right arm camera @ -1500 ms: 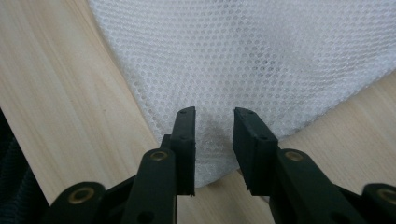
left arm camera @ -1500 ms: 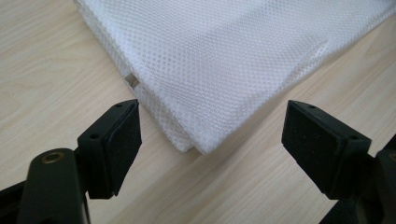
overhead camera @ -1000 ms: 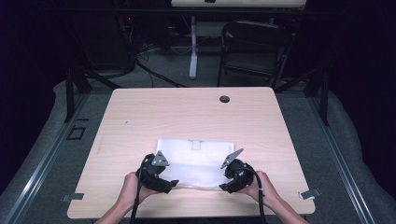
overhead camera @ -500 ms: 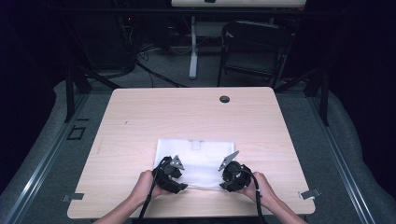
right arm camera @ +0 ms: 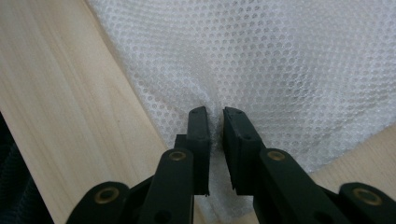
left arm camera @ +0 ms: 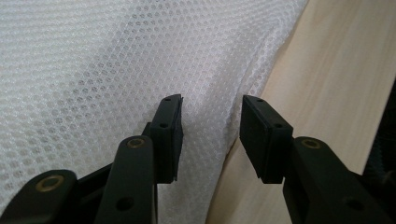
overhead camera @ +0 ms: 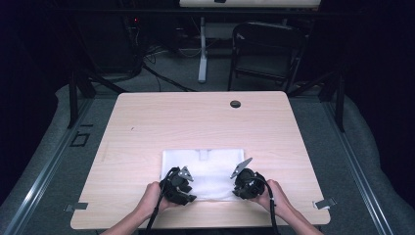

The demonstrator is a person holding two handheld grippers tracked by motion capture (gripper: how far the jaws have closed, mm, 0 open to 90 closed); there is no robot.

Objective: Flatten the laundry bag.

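Pinching white mesh cloth (overhead camera: 203, 166) at near edge of desk (overhead camera: 147, 127).
Right gripper (right arm camera: 215, 116) jaws pinch a fold; left gripper (left arm camera: 212, 116) jaws, just closing, straddle a raised ridge, not yet pressing — probably to lift both corners together.

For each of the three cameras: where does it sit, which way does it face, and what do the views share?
High view: above the table's near side, looking forward and down; both forearms enter below.
Left gripper view: along open jaws straddling the white mesh cloth edge.
Right gripper view: along jaws pinching a cloth fold.
Shared: both gripper views show cloth on wood.
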